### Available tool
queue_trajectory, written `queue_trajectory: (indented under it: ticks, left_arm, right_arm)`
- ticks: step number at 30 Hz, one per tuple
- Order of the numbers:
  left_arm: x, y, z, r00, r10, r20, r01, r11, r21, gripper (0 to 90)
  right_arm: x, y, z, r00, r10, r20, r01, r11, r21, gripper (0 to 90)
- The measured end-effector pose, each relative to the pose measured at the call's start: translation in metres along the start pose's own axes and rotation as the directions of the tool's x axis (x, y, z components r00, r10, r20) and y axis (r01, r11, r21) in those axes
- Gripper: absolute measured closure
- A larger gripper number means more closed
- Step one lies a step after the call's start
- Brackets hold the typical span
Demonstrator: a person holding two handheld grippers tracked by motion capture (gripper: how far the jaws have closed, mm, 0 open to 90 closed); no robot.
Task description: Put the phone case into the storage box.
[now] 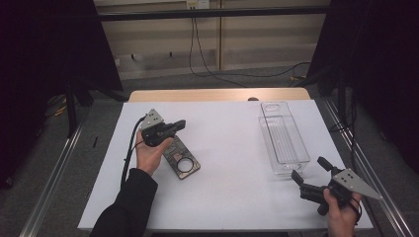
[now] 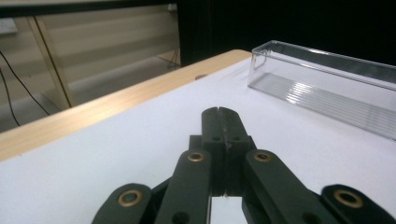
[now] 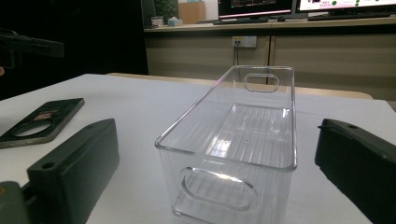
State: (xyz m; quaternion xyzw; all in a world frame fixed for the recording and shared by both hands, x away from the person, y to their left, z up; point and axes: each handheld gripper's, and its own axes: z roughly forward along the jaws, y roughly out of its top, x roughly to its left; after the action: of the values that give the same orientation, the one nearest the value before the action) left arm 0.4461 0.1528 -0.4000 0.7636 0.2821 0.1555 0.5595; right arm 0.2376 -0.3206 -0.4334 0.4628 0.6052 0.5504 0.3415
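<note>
A dark flat plate with a round hole (image 1: 181, 159) lies on the white table left of centre; it also lies at the left of the right gripper view (image 3: 41, 122). My left gripper (image 1: 179, 125) hovers just above and behind it, shut with nothing between its pads (image 2: 219, 116). A clear plastic bin (image 1: 282, 139) stands empty at the right, lengthwise front to back. My right gripper (image 1: 310, 170) is at the bin's near end, open, its two jaws wide on either side of the bin's front wall (image 3: 229, 186) without touching it.
The white mat (image 1: 222, 197) covers most of the wooden table, whose far edge (image 1: 217, 95) shows bare wood. Metal rails run along both sides. Cables hang on the back wall. The bin (image 2: 327, 88) is off to the right in the left gripper view.
</note>
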Motion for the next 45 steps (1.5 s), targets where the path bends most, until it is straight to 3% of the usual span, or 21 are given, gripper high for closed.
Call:
queue_trajectory:
  ticks: [6, 12, 20, 22, 24, 26, 27, 30, 32, 36, 37, 38, 40, 42, 43, 45]
  left_arm:
    - [0.005, 0.002, 0.0, 0.9998, -0.02, 0.002, 0.02, 0.9977, 0.065, 90.0]
    - [0.01, 0.004, 0.004, 0.9999, -0.016, -0.001, 0.016, 0.9884, 0.151, 90.0]
    - [0.014, 0.003, 0.022, 0.9999, -0.009, 0.014, 0.005, 0.9554, 0.295, 90.0]
    - [0.014, 0.004, 0.026, 0.9998, 0.0, 0.018, -0.006, 0.9392, 0.343, 90.0]
    - [0.016, 0.003, 0.028, 0.9997, -0.023, 0.01, 0.018, 0.933, 0.359, 90.0]
    - [0.02, 0.001, 0.03, 1.0, -0.001, -0.008, 0.004, 0.923, 0.385, 90.0]
    - [0.021, -0.001, 0.032, 0.9997, -0.026, -0.003, 0.025, 0.923, 0.384, 90.0]
    - [0.024, -0.006, 0.038, 0.9993, -0.033, -0.017, 0.037, 0.9002, 0.434, 90.0]
    - [0.025, -0.009, 0.042, 0.999, -0.041, -0.019, 0.045, 0.8934, 0.447, 90.0]
    - [0.029, -0.015, 0.046, 0.9984, -0.036, -0.043, 0.053, 0.8698, 0.49, 90.0]
    - [0.03, -0.017, 0.047, 0.9975, -0.052, -0.048, 0.069, 0.8703, 0.488, 90.0]
    - [0.032, -0.018, 0.047, 0.9977, -0.041, -0.054, 0.063, 0.8684, 0.492, 90.0]
    - [0.032, -0.019, 0.048, 0.9978, -0.028, -0.061, 0.056, 0.8535, 0.518, 90.0]
    - [0.032, -0.019, 0.047, 0.9977, -0.023, -0.064, 0.053, 0.8502, 0.524, 90.0]
    - [0.032, -0.019, 0.048, 0.9977, -0.015, -0.066, 0.048, 0.8432, 0.536, 90.0]
    - [0.032, -0.021, 0.049, 0.9981, -0.014, -0.06, 0.043, 0.8459, 0.532, 90.0]
  right_arm:
    - [0.0, 0.0, 0.0, 1.0, -0.003, -0.001, 0.003, 1.0, -0.001, 0.0]
    - [0.0, 0.0, 0.0, 1.0, -0.001, 0.001, 0.001, 1.0, 0.0, 0.0]
    - [0.001, 0.0, 0.0, 1.0, -0.006, -0.002, 0.006, 1.0, -0.001, 0.0]
    - [0.0, 0.0, 0.0, 1.0, 0.003, -0.001, -0.003, 1.0, -0.001, 0.0]
    - [0.0, 0.0, 0.0, 1.0, 0.002, -0.003, -0.002, 1.0, -0.001, 0.0]
    - [-0.001, 0.0, -0.001, 1.0, -0.002, -0.004, 0.002, 1.0, 0.0, 0.0]
    - [-0.001, -0.001, -0.001, 1.0, 0.0, -0.001, 0.0, 1.0, 0.001, 0.0]
    - [-0.001, 0.0, -0.001, 1.0, 0.002, 0.002, -0.002, 1.0, 0.0, 0.0]
    - [-0.001, 0.0, 0.0, 1.0, -0.001, -0.001, 0.001, 1.0, 0.001, 0.0]
    - [-0.001, -0.001, 0.0, 1.0, 0.003, -0.001, -0.003, 1.0, 0.004, 0.0]
    - [-0.001, -0.001, 0.0, 1.0, 0.004, 0.0, -0.003, 1.0, 0.005, 0.0]
    - [-0.001, -0.001, 0.0, 1.0, 0.003, -0.001, -0.003, 1.0, 0.006, 0.0]
    - [-0.001, -0.001, -0.001, 1.0, -0.003, 0.0, 0.003, 1.0, 0.007, 0.0]
    - [0.0, 0.0, -0.001, 1.0, -0.005, -0.001, 0.005, 1.0, 0.004, 0.0]
    - [0.0, -0.001, -0.001, 1.0, -0.002, -0.001, 0.002, 1.0, 0.005, 0.0]
    - [-0.001, -0.001, 0.0, 1.0, -0.001, 0.0, 0.001, 1.0, 0.007, 0.0]
